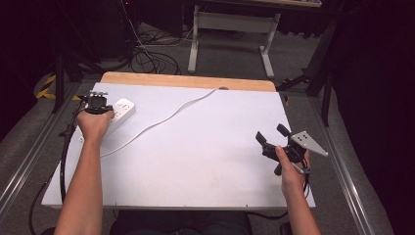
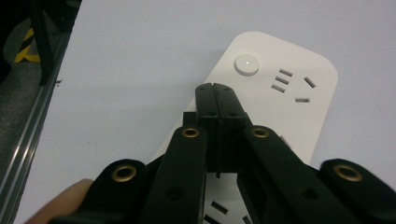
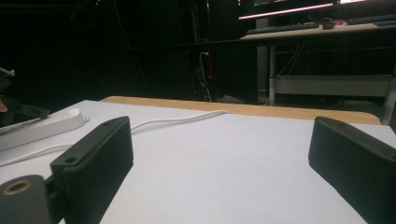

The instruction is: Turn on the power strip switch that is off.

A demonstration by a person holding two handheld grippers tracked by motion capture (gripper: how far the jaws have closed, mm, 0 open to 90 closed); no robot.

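- Two grippers in play, and only the left gripper (image 2: 215, 88) is on the job: its jaws are pressed flat together with nothing between them, tips poised over the white power strip (image 2: 280, 93).
- That power strip (image 1: 120, 113) lies at the far-left of the worktop (image 1: 205, 161), its white cable (image 1: 166, 116) snaking off toward the back edge.
- Closed tips sit just short of the round button (image 2: 246, 65); whether they touch the strip's casing, I can't tell from here.
- Over on the right side, the right gripper (image 1: 273, 135) hangs well apart from the strip, jaws spread wide, holding nothing.
- My read: the approach is done, the tips are lined up, and the actual press on that button looks not yet made.
- Sockets (image 2: 294, 84) show bare, no plug in them.
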